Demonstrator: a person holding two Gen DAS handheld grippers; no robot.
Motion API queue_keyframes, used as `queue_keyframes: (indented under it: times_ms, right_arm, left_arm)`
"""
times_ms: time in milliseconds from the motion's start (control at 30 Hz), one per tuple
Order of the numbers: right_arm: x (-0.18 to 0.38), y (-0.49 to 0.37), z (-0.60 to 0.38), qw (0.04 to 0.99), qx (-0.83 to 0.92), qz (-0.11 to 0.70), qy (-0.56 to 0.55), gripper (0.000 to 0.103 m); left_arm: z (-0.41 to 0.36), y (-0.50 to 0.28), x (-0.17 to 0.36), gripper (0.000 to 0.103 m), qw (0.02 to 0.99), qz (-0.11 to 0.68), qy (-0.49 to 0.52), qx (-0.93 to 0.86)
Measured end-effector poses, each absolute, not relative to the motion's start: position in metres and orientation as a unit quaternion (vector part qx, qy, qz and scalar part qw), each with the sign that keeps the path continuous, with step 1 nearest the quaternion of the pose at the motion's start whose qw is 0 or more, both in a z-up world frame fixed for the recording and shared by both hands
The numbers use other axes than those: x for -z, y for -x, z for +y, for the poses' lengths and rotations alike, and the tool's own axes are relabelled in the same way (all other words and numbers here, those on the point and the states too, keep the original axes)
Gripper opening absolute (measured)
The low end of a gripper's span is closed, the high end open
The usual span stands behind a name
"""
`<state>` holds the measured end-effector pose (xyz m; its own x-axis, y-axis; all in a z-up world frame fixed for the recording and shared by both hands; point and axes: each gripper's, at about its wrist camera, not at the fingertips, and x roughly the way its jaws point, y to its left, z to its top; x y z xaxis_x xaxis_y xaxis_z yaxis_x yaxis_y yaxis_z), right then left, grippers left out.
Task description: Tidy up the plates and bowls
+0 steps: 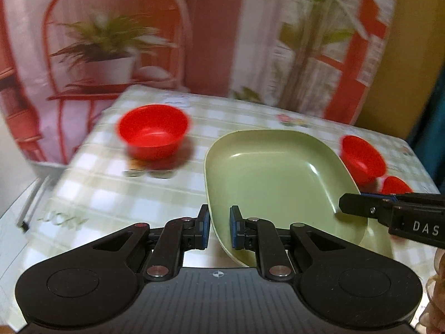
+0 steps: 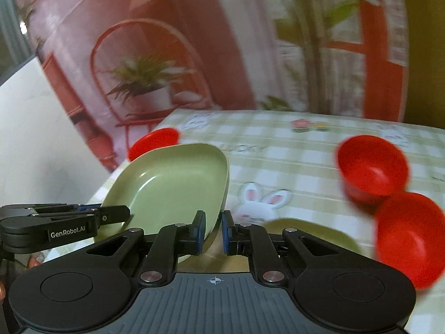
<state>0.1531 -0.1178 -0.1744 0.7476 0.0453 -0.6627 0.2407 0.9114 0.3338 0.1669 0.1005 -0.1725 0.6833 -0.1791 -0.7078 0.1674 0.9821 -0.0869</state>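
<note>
A pale green rounded-square plate is held tilted above the table. My left gripper is shut on its left rim. My right gripper is shut on its opposite rim, and the plate also shows in the right wrist view. The right gripper's fingers enter the left wrist view from the right. A second green plate lies on the table below. Three red bowls stand on the table: one at far left, two together at right.
The table has a green checked cloth with rabbit prints. A printed backdrop with plants and red furniture hangs right behind its far edge. A white surface lies off the table's left side.
</note>
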Motion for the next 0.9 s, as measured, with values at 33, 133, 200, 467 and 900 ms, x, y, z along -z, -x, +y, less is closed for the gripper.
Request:
queue_keyframes:
  times_ms: [33,133,200,467,900]
  right_arm:
    - [0.174,-0.146,-0.124,0.912,0.059,0.350,-0.206,0.012]
    - [0.176,-0.126,-0.139,0.909,0.074,0.352,-0.209,0.012]
    - [0.180,-0.114,-0.148,0.905,0.084,0.357,-0.215,0.012]
    - [0.200,-0.079,-0.163,0.888,0.114,0.373,-0.244,0.012]
    - [0.223,-0.066,-0.168,0.870,0.129,0.394,-0.266,0.013]
  left_arm:
    - [0.093,-0.166,0.174,0.016,0.916,0.388,0.005,0.101]
    - [0.071,-0.164,0.180,0.016,0.912,0.392,0.003,0.120]
    - [0.059,-0.161,0.185,0.016,0.909,0.396,0.002,0.132]
    - [0.026,-0.150,0.204,0.016,0.897,0.413,-0.023,0.157]
    - [0.006,-0.153,0.218,0.016,0.891,0.419,-0.055,0.164]
